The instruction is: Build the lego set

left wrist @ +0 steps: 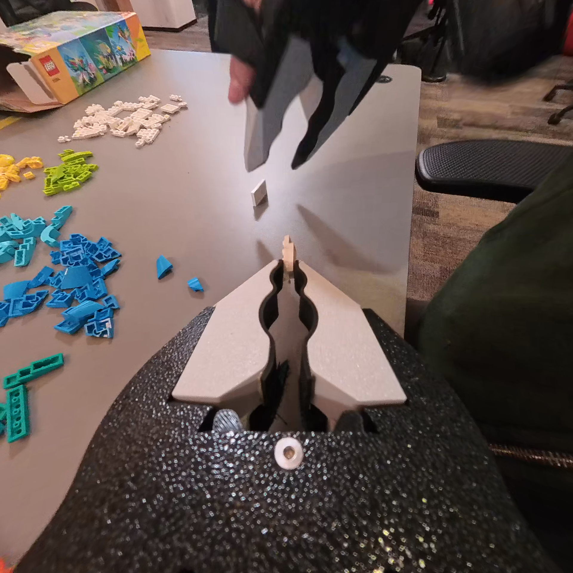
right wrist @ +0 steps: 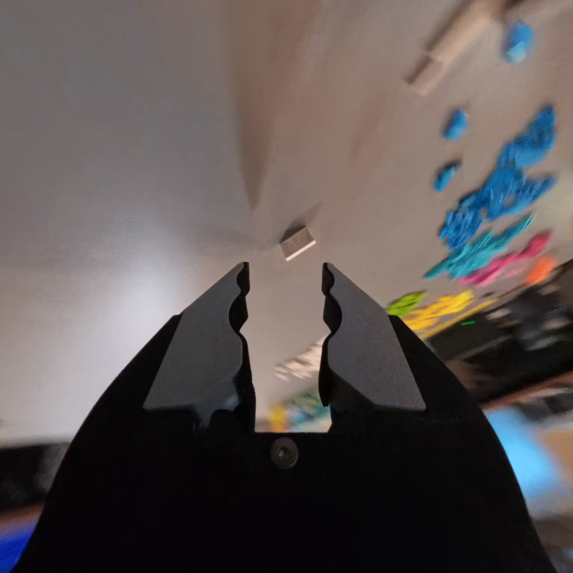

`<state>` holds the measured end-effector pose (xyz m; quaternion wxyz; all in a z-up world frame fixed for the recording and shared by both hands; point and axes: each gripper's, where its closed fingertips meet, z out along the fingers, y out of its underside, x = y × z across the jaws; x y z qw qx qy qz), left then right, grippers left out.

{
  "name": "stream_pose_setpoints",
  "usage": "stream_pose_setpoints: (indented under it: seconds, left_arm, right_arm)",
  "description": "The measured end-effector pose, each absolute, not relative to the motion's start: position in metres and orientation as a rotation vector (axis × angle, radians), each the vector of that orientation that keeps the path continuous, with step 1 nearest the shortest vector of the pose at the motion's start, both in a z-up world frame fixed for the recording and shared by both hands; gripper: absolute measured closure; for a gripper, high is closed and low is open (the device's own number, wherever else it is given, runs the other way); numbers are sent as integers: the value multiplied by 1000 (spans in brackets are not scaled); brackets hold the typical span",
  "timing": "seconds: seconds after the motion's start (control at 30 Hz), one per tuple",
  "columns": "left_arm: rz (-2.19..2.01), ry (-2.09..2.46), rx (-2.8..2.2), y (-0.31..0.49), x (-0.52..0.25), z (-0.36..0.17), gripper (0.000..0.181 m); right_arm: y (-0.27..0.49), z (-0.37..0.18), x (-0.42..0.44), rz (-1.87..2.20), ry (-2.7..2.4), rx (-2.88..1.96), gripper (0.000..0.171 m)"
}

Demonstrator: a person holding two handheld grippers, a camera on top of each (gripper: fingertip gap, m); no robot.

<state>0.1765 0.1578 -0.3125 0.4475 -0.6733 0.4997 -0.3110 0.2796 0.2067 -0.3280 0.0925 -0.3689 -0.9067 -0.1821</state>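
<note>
My left gripper point(left wrist: 288, 263) is shut on a small white lego piece point(left wrist: 288, 252) that sticks out edge-on past its fingertips, above the grey table point(left wrist: 186, 198). A small white flat plate point(left wrist: 259, 193) lies on the table just beyond it. My right gripper point(left wrist: 273, 164), seen from the left wrist view, hangs open over that plate, fingertips pointing down. In the blurred right wrist view the right gripper point(right wrist: 285, 268) is open and empty, with the white plate point(right wrist: 297, 243) just past its fingertips.
Sorted piles of pieces lie at the left: white point(left wrist: 127, 119), lime green point(left wrist: 69, 172), yellow point(left wrist: 15, 169), blue point(left wrist: 77, 285), dark green beams point(left wrist: 21, 393). The lego box point(left wrist: 74, 59) stands at the far left. A black chair armrest point(left wrist: 483, 167) is right of the table edge.
</note>
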Motion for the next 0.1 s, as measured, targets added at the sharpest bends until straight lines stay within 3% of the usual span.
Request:
stream_pose_setpoints:
  seconds: [0.1]
  left_arm:
    - [-778, 1248, -1665, 155, 180, -313, 178]
  right_arm:
    - [202, -321, 272, 3, -2225, -1654, 127]
